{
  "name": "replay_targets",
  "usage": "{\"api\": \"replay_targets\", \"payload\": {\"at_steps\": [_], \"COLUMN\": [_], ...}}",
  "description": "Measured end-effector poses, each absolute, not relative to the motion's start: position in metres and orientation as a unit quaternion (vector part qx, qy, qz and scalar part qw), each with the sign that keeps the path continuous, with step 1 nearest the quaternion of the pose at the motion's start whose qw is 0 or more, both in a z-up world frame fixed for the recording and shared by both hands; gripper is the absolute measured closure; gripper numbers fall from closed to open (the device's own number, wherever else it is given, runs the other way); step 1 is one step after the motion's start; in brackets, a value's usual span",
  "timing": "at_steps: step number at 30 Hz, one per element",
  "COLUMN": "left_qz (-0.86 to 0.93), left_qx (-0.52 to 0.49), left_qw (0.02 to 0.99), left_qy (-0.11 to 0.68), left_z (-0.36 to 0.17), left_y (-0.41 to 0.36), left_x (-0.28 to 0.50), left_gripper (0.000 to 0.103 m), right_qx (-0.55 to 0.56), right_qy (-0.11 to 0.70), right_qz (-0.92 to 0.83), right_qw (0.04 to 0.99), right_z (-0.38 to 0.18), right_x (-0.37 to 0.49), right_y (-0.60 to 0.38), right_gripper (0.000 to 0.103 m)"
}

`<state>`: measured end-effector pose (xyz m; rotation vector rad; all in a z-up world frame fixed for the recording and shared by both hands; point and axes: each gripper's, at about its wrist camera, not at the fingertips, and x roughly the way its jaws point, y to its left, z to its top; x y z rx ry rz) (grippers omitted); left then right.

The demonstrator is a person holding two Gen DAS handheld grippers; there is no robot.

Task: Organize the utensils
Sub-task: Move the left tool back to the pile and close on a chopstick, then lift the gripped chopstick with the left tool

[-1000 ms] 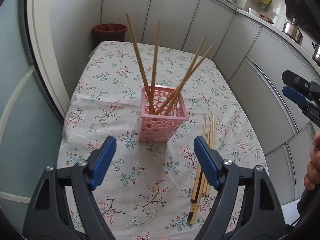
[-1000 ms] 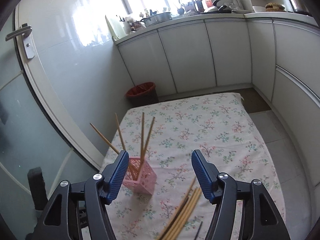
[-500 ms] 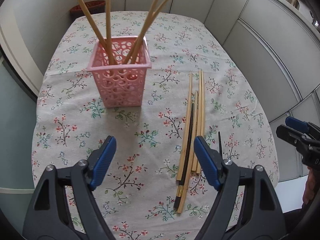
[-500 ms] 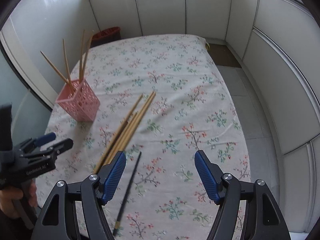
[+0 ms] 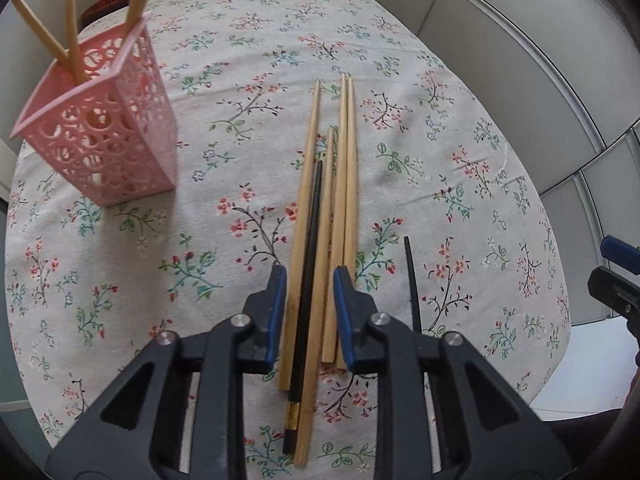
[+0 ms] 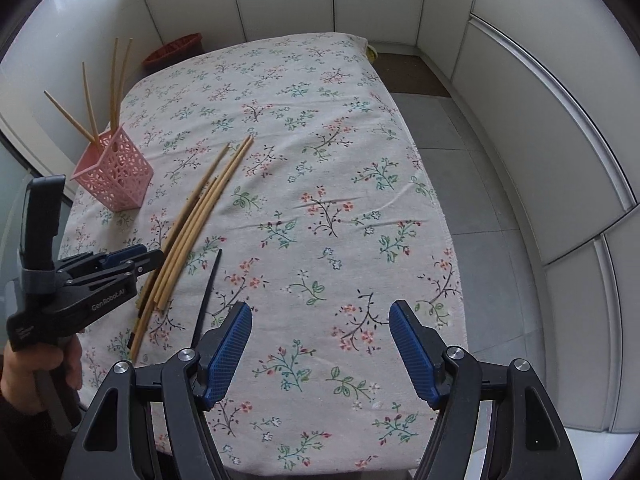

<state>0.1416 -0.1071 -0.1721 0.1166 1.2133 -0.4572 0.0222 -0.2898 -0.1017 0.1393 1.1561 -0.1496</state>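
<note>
Soft even daylight, strong fisheye bending, dark vignetted corners

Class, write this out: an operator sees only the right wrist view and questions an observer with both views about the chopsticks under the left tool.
Operator: Which sticks sit inside the left tool?
Observer: The black chopstick, flanked by wooden chopsticks.
Operator: Is the tool shut on them?
Observer: No, a narrow gap shows beside its left pad.
Operator: Any marking on the black one?
Observer: A gold band near its close end.
</note>
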Motion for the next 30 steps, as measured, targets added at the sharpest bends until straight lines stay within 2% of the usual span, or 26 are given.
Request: {"api": "replay_targets", "payload": {"at_steps": [9,14,23,30], "left_qz": [-0.237,-0.24,-0.258,-0.265], "left_qx": [0.095,0.059,0.027,0.005], "left_qw": [0.8,0.793,0.776,0.729], "left_qy": [0.543,0.558,0.575,0.631], "left_z": [-0.174,-0.176,-0.183,-0.185], "left_y": [-0.125,-0.111,-0.084,-0.058], "left_x": [0.138,0.149,0.145,0.127], "left_gripper": [0.087,0.101,0.101,0.101], "right_qx": [0.085,0.077,0.082,0.1], "right_qy": [0.545,0.547,0.55,0.564], "right_qz": [-0.086,-0.077,-0.061,-0.054], "right_qw": [0.83,0.83,0.829,0.818], "right_z": [-0.104,-0.107,-0.12,-0.137], "right_x": [0.018,0.025,0.046,0.063], "right_y": [-0.301,-0.297,-0.292,-0.289], "right_gripper": [0.03,0.031,0.03,0.03]}}
